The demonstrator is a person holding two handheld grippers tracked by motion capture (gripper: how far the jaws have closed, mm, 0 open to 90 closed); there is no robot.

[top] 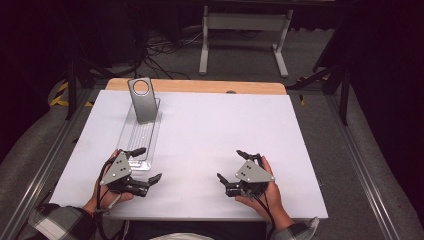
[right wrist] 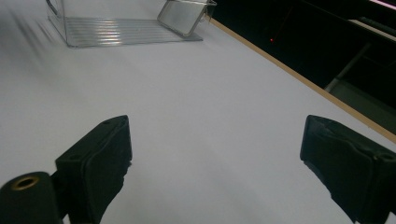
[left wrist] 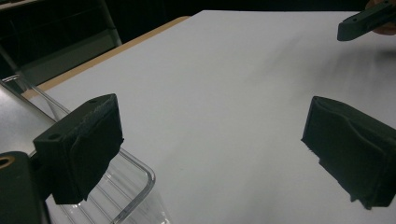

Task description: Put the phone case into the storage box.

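A clear plastic tray [top: 139,142] lies lengthwise on the left half of the white table [top: 210,130]. A grey metal plate [top: 142,104] with a round hole near its top leans upright in the tray's far end. My left gripper [top: 149,163] is open at the tray's near end, one finger over the tray's corner [left wrist: 133,184]. In the left gripper view its jaws [left wrist: 210,144] stand wide apart with nothing between them. My right gripper [top: 230,165] is open over bare table at the near right. In the right gripper view [right wrist: 219,158] the tray [right wrist: 116,30] and plate [right wrist: 183,16] lie far ahead.
The table's wooden back edge [top: 200,86] shows beyond the white sheet. A white stand's legs [top: 245,22] and loose cables [top: 160,50] sit on the floor behind. Metal rails [top: 47,165] run along both sides of the table. The right gripper's fingertip [left wrist: 364,21] shows in the left gripper view.
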